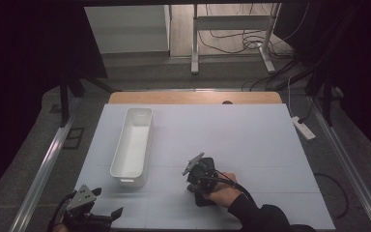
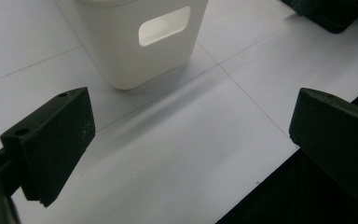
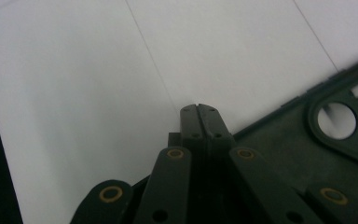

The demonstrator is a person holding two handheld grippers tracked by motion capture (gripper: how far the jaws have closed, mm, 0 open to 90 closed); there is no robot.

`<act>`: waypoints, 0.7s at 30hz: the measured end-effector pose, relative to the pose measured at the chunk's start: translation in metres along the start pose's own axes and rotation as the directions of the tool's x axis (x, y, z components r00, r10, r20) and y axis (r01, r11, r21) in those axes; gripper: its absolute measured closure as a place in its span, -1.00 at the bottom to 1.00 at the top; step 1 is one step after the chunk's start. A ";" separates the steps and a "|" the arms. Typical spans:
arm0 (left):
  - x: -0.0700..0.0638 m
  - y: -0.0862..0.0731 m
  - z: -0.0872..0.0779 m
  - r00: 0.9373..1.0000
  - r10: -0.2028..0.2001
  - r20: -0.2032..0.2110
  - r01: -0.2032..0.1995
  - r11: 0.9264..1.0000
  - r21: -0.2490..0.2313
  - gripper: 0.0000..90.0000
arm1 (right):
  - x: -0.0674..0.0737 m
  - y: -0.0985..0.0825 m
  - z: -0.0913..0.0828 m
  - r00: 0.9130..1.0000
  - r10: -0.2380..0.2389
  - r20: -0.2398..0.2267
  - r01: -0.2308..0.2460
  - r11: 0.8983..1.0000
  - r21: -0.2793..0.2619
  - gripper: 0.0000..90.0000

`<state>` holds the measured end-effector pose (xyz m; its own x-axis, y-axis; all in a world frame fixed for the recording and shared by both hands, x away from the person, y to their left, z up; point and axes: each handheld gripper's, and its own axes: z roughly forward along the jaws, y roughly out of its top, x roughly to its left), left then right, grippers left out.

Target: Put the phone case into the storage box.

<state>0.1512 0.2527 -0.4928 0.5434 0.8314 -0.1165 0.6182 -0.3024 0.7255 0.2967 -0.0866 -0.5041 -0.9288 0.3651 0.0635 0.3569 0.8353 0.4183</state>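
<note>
The right gripper pinches a thin dark plastic piece with fingers pressed together, low over the table. The left gripper waits, fingers spread, facing the white bin.

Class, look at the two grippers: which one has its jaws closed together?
The right gripper: its jaws meet with no gap, while the left gripper has its jaws wide apart.
</note>
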 end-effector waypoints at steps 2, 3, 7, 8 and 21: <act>0.000 0.000 0.000 1.000 0.000 0.000 0.000 1.000 0.000 -0.98 | -0.003 -0.005 -0.003 1.000 0.009 0.006 -0.009 1.000 0.001 1.00; 0.000 0.000 0.000 1.000 -0.001 0.000 0.001 1.000 0.000 -0.98 | -0.005 -0.008 -0.005 1.000 0.015 0.008 -0.015 1.000 0.002 1.00; 0.000 0.000 0.000 1.000 -0.001 0.000 0.001 1.000 0.000 -0.98 | -0.012 -0.018 -0.011 0.999 0.035 0.025 -0.035 0.999 0.002 1.00; 0.000 0.000 0.000 1.000 -0.001 0.000 0.001 1.000 0.000 -0.98 | -0.012 -0.018 -0.011 0.999 0.035 0.025 -0.035 0.999 0.002 1.00; 0.000 0.000 0.000 1.000 0.001 -0.002 -0.001 1.000 0.001 -0.98 | -0.041 -0.047 -0.029 0.988 0.118 0.101 -0.118 0.993 -0.005 1.00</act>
<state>0.1514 0.2526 -0.4927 0.5427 0.8320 -0.1148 0.6186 -0.3035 0.7247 0.3148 -0.1531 -0.4999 -0.8655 0.5006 0.0200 0.4632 0.7844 0.4125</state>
